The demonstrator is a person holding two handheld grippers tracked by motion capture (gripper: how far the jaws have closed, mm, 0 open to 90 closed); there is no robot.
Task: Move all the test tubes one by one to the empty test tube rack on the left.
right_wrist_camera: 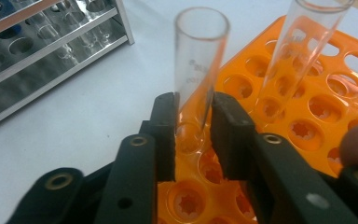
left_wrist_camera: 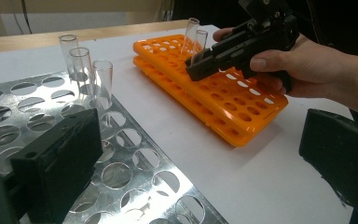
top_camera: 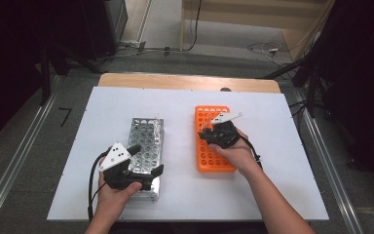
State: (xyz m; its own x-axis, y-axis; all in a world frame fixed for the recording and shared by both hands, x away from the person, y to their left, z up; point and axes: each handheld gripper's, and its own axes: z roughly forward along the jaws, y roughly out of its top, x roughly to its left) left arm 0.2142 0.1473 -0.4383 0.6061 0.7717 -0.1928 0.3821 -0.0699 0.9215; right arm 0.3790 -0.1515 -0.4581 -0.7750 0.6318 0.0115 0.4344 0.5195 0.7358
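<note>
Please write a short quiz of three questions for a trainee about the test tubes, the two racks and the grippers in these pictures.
1. True or false: the right gripper is shut on a glass test tube that stands in the orange rack.
2. How many test tubes stand in the orange rack in the left gripper view? A) none B) two C) five
3. Over which rack does the left gripper stand, and are its jaws open or shut?

Key
1. True: both pads press on the tube's sides in the right gripper view.
2. B: the gripped tube and a second test tube beside it.
3. Over the near end of the metal rack; the jaws are open, with nothing gripped.
</note>
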